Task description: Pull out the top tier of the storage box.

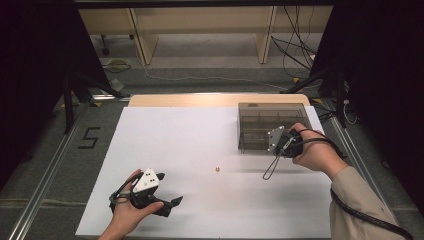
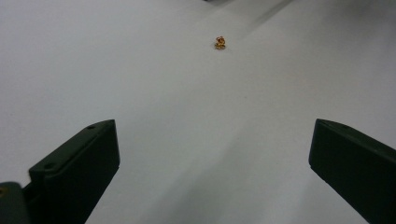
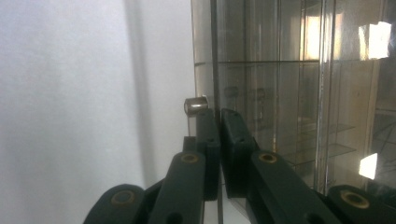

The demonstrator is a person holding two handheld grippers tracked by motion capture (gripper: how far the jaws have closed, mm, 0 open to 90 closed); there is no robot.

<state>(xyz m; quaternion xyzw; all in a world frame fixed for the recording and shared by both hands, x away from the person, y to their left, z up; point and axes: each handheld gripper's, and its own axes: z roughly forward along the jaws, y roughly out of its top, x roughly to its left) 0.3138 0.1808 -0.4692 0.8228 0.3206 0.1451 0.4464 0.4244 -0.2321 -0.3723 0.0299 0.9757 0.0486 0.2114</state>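
Note:
A small gold piece [image 1: 217, 168] lies alone on the white mat [image 1: 200, 135]. At the front left my left gripper [image 1: 170, 189] rests in a hand, open and pointing toward the gold piece [image 2: 220, 43], which lies well ahead of its spread jaws [image 2: 215, 126]. A smoky clear compartment box [image 1: 272, 112] stands at the back right. My right gripper [image 1: 272, 145] is at that box's near side. In the right gripper view its jaws [image 3: 219, 114] are shut on a thin clear panel of the box [image 3: 280, 93], just below a small metal knob [image 3: 195, 105].
The mat covers a wooden table whose far edge [image 1: 200, 100] shows behind it. Black stand legs [image 1: 67, 100] flank the table on the floor. Cables [image 1: 295, 50] run across the floor at the back right. A "5" mark [image 1: 89, 137] sits left of the mat.

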